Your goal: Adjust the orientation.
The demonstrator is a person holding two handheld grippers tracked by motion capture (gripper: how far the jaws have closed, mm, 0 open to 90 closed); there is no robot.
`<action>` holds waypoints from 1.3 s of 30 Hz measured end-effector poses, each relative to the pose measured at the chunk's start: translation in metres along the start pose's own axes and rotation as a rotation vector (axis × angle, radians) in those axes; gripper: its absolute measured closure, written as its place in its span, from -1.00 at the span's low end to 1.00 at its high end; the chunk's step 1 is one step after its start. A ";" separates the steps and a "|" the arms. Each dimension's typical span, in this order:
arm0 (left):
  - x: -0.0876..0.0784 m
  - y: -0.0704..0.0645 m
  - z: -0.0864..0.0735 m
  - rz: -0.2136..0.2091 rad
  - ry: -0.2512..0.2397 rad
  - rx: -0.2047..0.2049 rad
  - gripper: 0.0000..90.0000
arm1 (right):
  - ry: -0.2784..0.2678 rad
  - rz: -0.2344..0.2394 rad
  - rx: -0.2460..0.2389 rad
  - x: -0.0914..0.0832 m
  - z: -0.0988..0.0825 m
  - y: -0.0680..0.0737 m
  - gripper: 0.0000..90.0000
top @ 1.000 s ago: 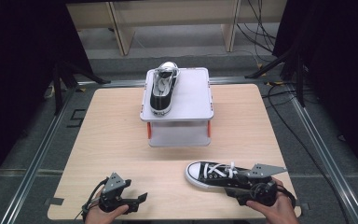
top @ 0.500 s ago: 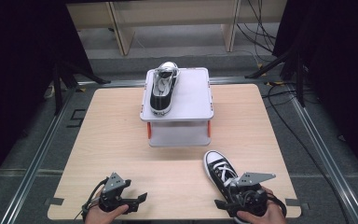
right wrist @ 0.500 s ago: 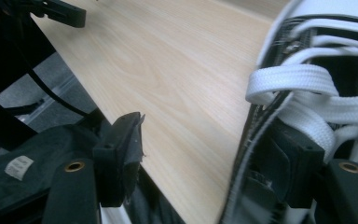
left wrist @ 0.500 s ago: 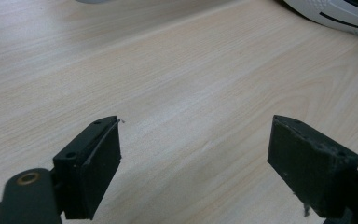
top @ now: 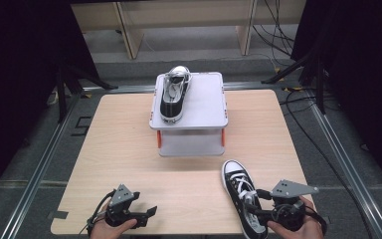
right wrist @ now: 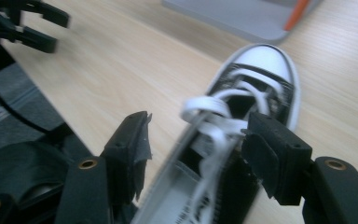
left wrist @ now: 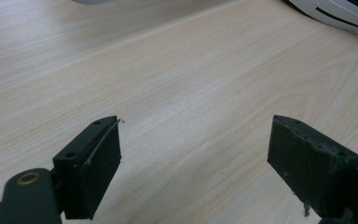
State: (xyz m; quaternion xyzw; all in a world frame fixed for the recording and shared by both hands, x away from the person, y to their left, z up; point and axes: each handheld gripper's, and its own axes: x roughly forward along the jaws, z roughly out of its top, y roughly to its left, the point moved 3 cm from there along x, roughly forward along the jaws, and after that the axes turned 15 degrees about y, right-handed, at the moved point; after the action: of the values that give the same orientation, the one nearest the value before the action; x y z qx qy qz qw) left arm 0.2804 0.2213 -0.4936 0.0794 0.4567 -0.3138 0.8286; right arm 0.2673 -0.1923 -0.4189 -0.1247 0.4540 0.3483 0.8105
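A black sneaker with white laces [top: 238, 186] lies at the table's front right, toe pointing away from me. My right gripper [top: 258, 211] sits over its heel end. In the right gripper view my right gripper [right wrist: 196, 154] has its jaws on either side of the sneaker [right wrist: 265, 60] at the collar; they have just been closing and grip it. A matching sneaker [top: 173, 94] rests on the left half of the grey raised platform [top: 206, 104]. Low over bare wood at the front left, my left gripper [top: 149, 214] stands open, its jaws [left wrist: 196, 154] apart with nothing between them.
The platform stands on orange legs at the table's far middle [right wrist: 242, 16]. Bare wood lies between the two grippers and left of the platform. Dark stands and cables surround the table. The left gripper [right wrist: 28, 23] appears far off in the right gripper view.
The front sneaker has swung from lying crosswise to pointing away from me, turned by my right gripper at its heel. The right hand has shifted slightly. My left gripper has stayed put.
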 end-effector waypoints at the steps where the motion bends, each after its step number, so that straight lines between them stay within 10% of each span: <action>1: 0.000 0.001 -0.001 0.004 0.012 0.011 -0.63 | 0.006 -0.022 -0.017 0.001 -0.001 -0.002 -0.10; 28: 0.001 0.000 0.000 -0.007 -0.003 -0.003 -0.63 | 0.114 -0.140 0.017 0.040 -0.004 -0.012 0.15; 39: 0.001 0.000 0.003 -0.005 0.000 -0.010 -0.63 | 0.118 -0.101 0.011 0.046 -0.002 -0.018 0.31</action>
State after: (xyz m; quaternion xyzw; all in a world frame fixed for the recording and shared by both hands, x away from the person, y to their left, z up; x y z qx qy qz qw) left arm 0.2825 0.2197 -0.4924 0.0742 0.4583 -0.3135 0.8283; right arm 0.2941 -0.1853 -0.4603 -0.1631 0.4962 0.2963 0.7996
